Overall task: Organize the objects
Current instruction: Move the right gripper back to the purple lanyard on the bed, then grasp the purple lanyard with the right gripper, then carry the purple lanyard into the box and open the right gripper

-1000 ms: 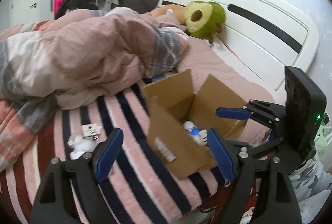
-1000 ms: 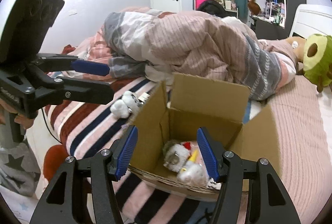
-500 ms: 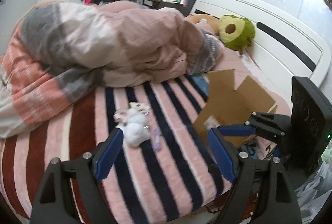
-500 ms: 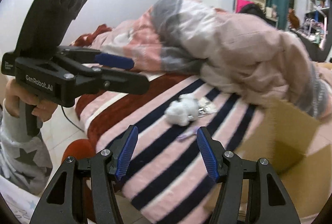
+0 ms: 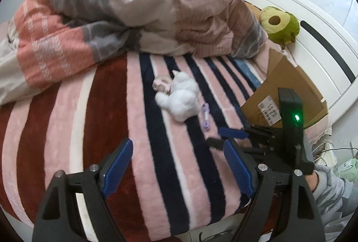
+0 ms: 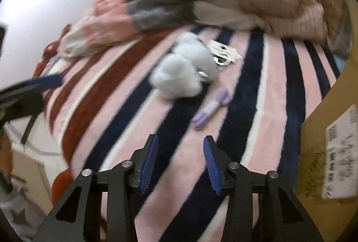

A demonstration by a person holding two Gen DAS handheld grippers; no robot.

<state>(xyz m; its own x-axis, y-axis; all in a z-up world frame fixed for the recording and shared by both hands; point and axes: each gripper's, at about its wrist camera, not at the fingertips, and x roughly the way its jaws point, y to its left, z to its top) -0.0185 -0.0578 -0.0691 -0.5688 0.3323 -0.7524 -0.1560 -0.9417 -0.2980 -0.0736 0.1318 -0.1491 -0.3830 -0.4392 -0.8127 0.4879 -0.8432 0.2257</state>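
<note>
The right hand-held gripper hung over the near edge of the bed, its blue pads partly apart with nothing between them; its jaws had just been closing. The left hand-held gripper stood wide open and empty, also at the near edge.

To do this step well, in my judgement, the right one should go low and straight to the small lilac stick-shaped object, with its jaws across the thin body, and press a little into the soft striped pink, navy and red blanket, because such a slim thing can slip.

This lilac object lay just ahead of the right gripper, not touching it. Just beyond it lay the fluffy white plush toy, with a white paper tag beside it. The brown cardboard box stood at the right edge of the bed, toward the white headboard.
</note>
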